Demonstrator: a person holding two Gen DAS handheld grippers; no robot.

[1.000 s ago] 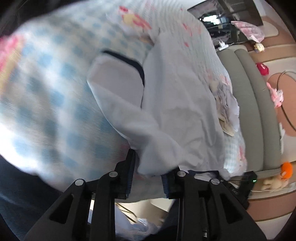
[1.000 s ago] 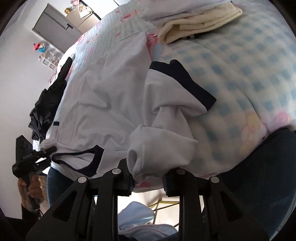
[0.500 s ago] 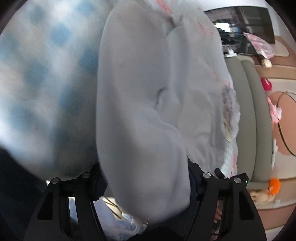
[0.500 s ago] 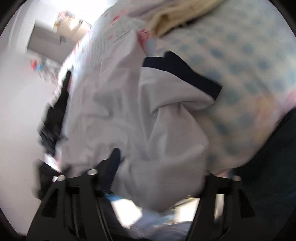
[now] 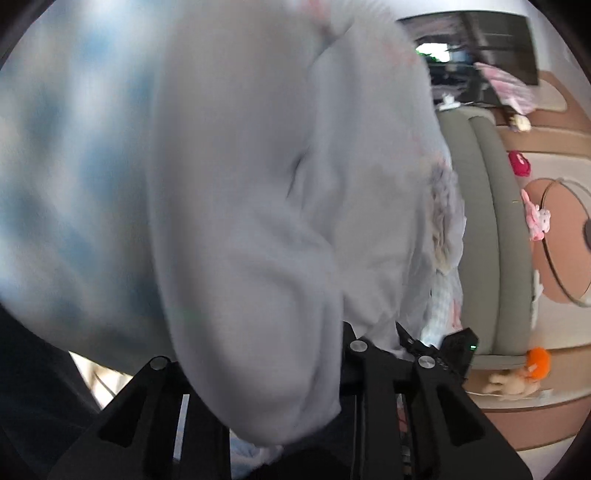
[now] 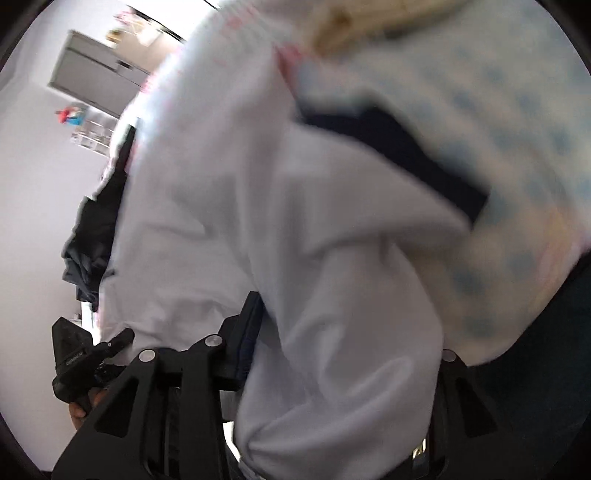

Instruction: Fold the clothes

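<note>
A white shirt [image 5: 258, 206] with navy trim lies on the blue-checked bedspread [image 5: 62, 166]. Its near hem is bunched and draped over my left gripper [image 5: 280, 354], whose fingers stand wide apart with cloth between them. In the right wrist view the same shirt [image 6: 295, 258] hangs over my right gripper [image 6: 340, 347], also spread wide with cloth between its fingers; a navy sleeve cuff [image 6: 399, 147] shows above. Fingertips of both are mostly hidden by fabric. Both views are blurred by motion.
A grey-green headboard [image 5: 491, 221] and soft toys [image 5: 517, 376] lie to the right in the left wrist view. A cream folded garment [image 6: 369, 26] sits at the far end of the bed, dark clothes [image 6: 96, 236] at the left. The other gripper [image 6: 81, 362] shows low left.
Both grippers have opened from a close pinch to a wide spread. The shirt hem has been carried forward over the garment and now fills both views.
</note>
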